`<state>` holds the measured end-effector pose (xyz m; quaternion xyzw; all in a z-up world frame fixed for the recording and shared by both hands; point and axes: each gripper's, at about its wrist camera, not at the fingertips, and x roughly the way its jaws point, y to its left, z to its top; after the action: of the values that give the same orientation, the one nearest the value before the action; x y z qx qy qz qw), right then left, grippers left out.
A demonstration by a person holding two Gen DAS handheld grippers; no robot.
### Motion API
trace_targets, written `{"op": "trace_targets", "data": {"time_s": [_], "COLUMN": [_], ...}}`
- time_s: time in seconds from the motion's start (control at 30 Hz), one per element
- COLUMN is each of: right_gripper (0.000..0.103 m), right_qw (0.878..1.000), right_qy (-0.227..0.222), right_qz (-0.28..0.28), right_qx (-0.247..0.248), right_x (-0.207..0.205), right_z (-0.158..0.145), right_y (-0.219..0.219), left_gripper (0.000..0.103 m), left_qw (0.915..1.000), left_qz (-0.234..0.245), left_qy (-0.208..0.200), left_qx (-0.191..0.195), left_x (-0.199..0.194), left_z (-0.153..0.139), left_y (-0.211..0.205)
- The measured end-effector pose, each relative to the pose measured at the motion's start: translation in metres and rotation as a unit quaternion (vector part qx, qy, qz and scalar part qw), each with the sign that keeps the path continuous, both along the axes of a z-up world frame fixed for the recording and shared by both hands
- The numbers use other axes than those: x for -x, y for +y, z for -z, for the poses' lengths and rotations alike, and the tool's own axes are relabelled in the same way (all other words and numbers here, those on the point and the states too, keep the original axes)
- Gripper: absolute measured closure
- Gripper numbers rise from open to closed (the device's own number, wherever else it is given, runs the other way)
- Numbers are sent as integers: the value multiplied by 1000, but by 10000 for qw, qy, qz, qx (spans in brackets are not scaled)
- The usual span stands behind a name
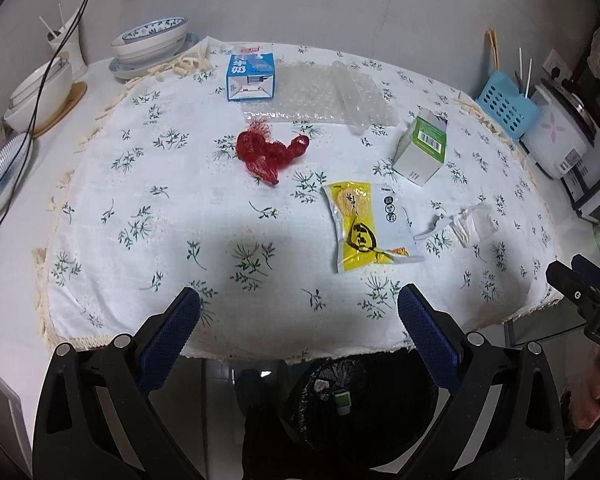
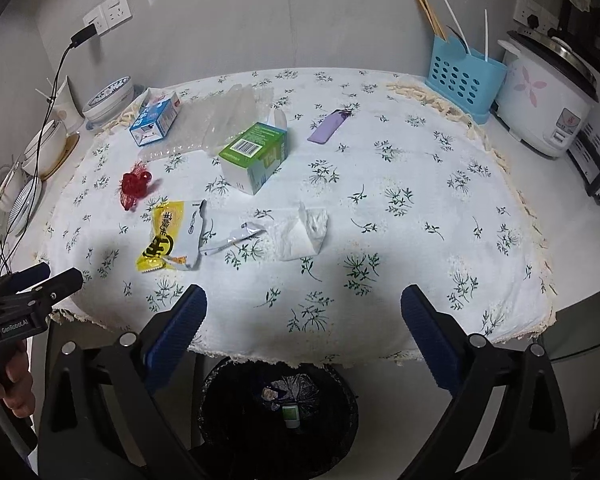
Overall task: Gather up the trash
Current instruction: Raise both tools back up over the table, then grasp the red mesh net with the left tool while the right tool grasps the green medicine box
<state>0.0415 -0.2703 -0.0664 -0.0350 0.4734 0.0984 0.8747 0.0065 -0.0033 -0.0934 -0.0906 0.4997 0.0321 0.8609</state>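
Trash lies on the flowered tablecloth (image 1: pixel 148 216): a red net (image 1: pixel 270 150), a yellow-white snack wrapper (image 1: pixel 366 226), a crumpled tissue (image 1: pixel 474 222), a green-white carton (image 1: pixel 422 148), a blue milk carton (image 1: pixel 250 78) and bubble wrap (image 1: pixel 320 98). They also show in the right wrist view: net (image 2: pixel 135 186), wrapper (image 2: pixel 172 236), tissue (image 2: pixel 304 232), small torn wrapper (image 2: pixel 232 238), green carton (image 2: pixel 256 156), blue carton (image 2: pixel 155 118). A black bin (image 2: pixel 278 412) stands below the table edge. My left gripper (image 1: pixel 300 340) and right gripper (image 2: pixel 302 336) are open and empty above the near edge.
Bowls and plates (image 1: pixel 148 44) stack at the left. A blue utensil basket (image 2: pixel 464 78) and a rice cooker (image 2: pixel 548 96) stand at the right back. A purple flat object (image 2: pixel 328 128) lies on the cloth. A cable (image 1: pixel 44 80) hangs at the left.
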Motion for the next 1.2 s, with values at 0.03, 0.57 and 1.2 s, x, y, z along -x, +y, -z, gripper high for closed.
{"op": "trace_targets", "data": {"time_s": [0.03,0.57,1.2], "right_gripper": [9,9,17], "right_qw": [10000,9989,9934], "right_qy": [11,386,1103], "right_qz": [15,-29,303], "right_qx": [19,255,-3], "right_x": [-4,-87,-189], "right_z": [0,23,53], "right_y": [1,49,87], "left_gripper": [6,6,28], "left_qw": [10000,9991,9974], "left_qz": [0,-111,-72], "left_qy": [-3,400,714], "left_qx": [-9,-53,-83], "left_x": [-6,-94,-162], "left_z": [0,31,55], "left_y": [2,49,65]}}
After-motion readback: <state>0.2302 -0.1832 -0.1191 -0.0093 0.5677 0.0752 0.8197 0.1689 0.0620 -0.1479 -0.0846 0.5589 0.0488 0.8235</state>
